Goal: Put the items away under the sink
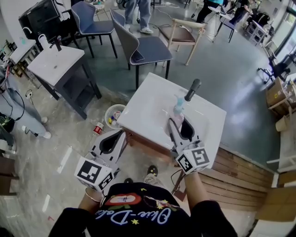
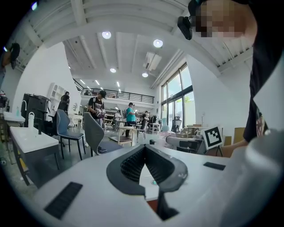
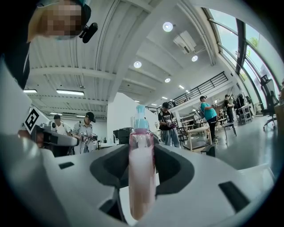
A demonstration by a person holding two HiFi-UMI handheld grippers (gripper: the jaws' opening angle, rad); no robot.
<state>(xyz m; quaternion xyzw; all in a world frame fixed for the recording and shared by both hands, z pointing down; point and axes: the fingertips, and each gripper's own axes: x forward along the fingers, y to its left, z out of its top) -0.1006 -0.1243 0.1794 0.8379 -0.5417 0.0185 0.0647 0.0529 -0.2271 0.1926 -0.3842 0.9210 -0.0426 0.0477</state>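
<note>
White sink top [image 1: 152, 99] is lying below me; my right gripper [image 1: 178, 124] is clamping an upright pink bottle [image 3: 141, 173], pale-blue pump cap [image 3: 140, 120], over its front edge, while my left gripper [image 2: 144, 148] is hovering closed, seemingly empty.

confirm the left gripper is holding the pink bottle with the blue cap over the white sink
No, it is the right gripper that holds the pink bottle with the blue cap over the white sink; the right gripper view shows it.

place: open lab hall | cues: freestanding sink stands [image 1: 148, 99], chairs [image 1: 150, 48], bystanders [image 1: 138, 14]
</note>
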